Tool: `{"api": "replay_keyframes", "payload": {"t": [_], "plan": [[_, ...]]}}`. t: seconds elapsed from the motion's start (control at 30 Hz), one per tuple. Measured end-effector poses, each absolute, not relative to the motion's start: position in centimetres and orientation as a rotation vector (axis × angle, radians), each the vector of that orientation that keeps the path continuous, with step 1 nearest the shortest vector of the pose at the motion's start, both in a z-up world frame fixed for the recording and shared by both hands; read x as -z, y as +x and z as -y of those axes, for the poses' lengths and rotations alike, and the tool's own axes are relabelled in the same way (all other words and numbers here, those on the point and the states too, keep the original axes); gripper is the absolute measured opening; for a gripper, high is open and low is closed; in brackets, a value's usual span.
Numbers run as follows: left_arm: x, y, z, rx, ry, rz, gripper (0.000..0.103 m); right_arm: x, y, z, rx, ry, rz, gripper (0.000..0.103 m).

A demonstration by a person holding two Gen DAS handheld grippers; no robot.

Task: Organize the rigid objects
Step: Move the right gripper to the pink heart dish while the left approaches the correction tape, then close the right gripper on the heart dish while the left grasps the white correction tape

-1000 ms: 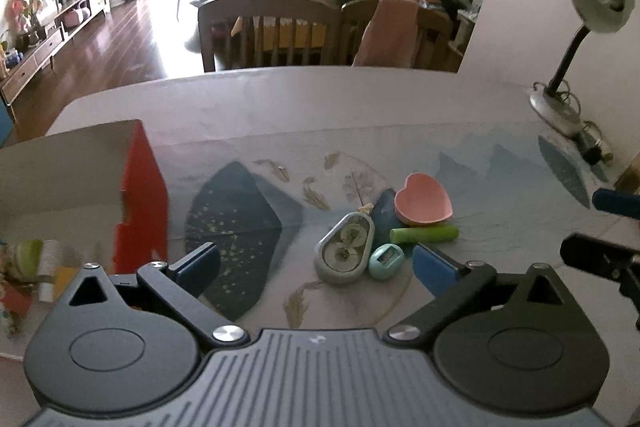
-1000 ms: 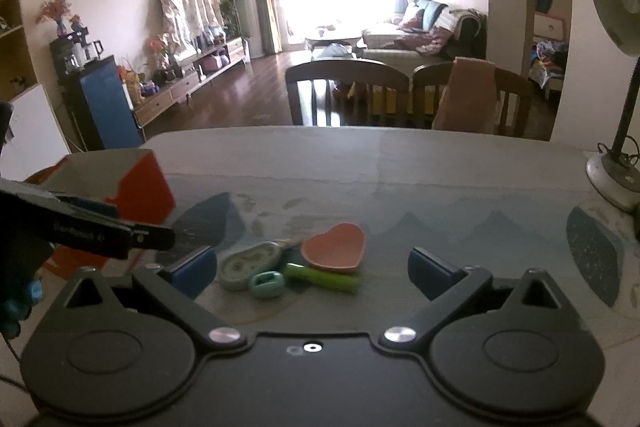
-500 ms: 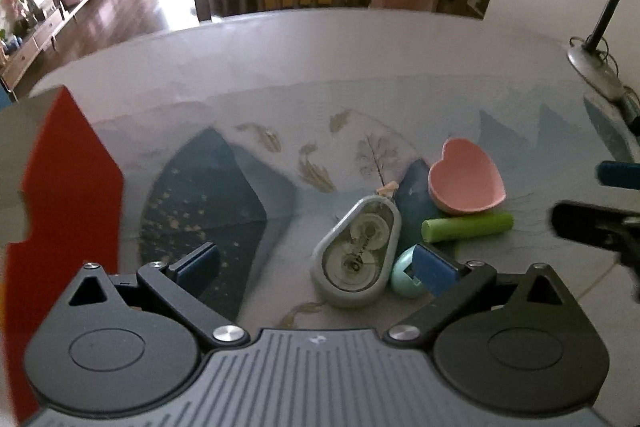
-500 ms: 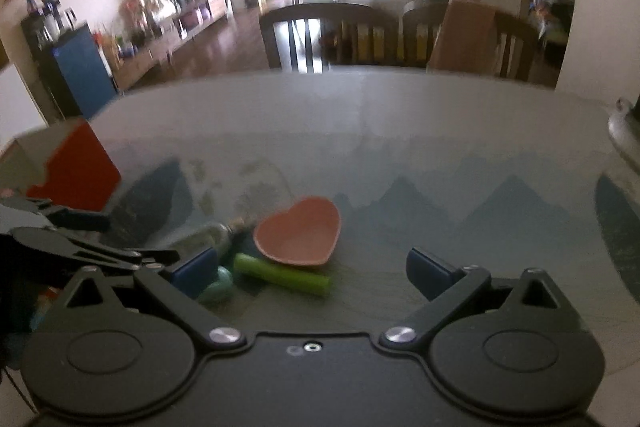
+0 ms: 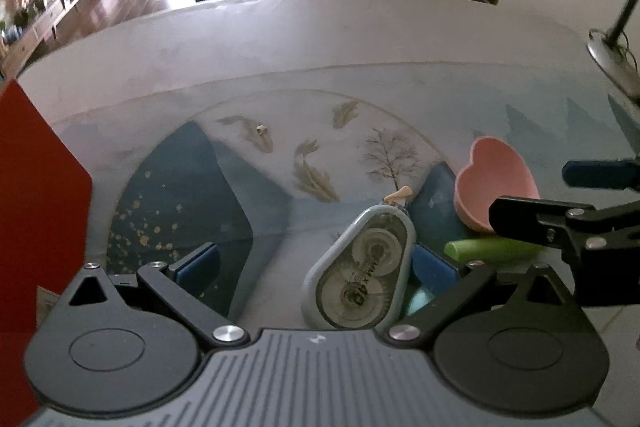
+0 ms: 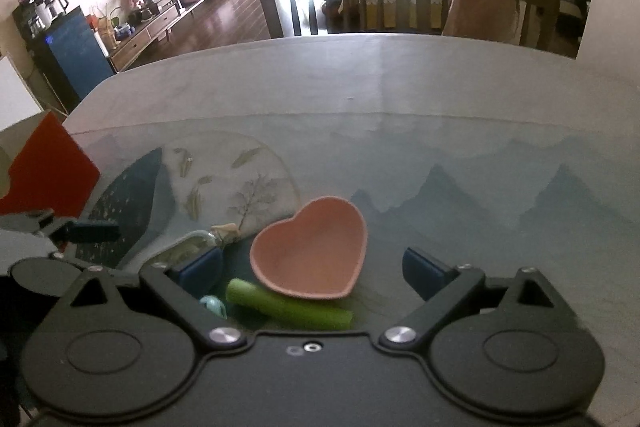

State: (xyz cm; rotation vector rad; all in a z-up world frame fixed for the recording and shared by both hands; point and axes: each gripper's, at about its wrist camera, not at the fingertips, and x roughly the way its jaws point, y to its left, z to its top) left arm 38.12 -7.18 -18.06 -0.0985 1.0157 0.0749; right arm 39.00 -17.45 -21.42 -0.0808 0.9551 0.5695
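Pink heart dish (image 6: 310,251) now sits btwn your right gripper (image 6: 316,269) jaws, spread wide, narrowed slightly, gripping nothing. Left gripper (image 5: 316,267), also released, dropped over tape dispenser (image 5: 362,269) at 1 o'clock; both pickups look imminent.

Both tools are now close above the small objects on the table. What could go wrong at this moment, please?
1. The correction tape, green tube, teal item and pink heart dish lie tightly clustered, so closing on one could push its neighbours.
2. The left tool and right tool, both open, work close together; the right tool's finger already reaches over the dish, so they might collide.
3. The round tube may roll away.
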Motion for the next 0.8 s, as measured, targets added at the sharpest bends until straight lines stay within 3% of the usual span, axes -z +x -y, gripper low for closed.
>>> {"api": "replay_keyframes", "payload": {"t": [0.53,0.63,0.7,0.77,0.8], "plan": [[19.5,37.7,7.3,-0.096,-0.036,-0.989,0.102,23.6,40.7,15.1,-0.555,-0.110,-1.008,0.096],[19.4,37.6,7.0,-0.106,-0.045,-0.975,0.093,23.9,40.6,14.8,-0.546,-0.133,-1.012,0.092],[19.1,37.5,7.0,-0.110,-0.045,-0.964,0.081,23.9,40.6,14.9,-0.538,-0.135,-1.006,0.090],[18.8,37.4,7.0,-0.110,-0.045,-0.958,0.063,23.8,40.5,15.0,-0.532,-0.134,-1.001,0.081],[18.7,37.4,6.9,-0.110,-0.046,-0.957,0.059,23.8,40.5,15.0,-0.530,-0.134,-0.998,0.079]]}}
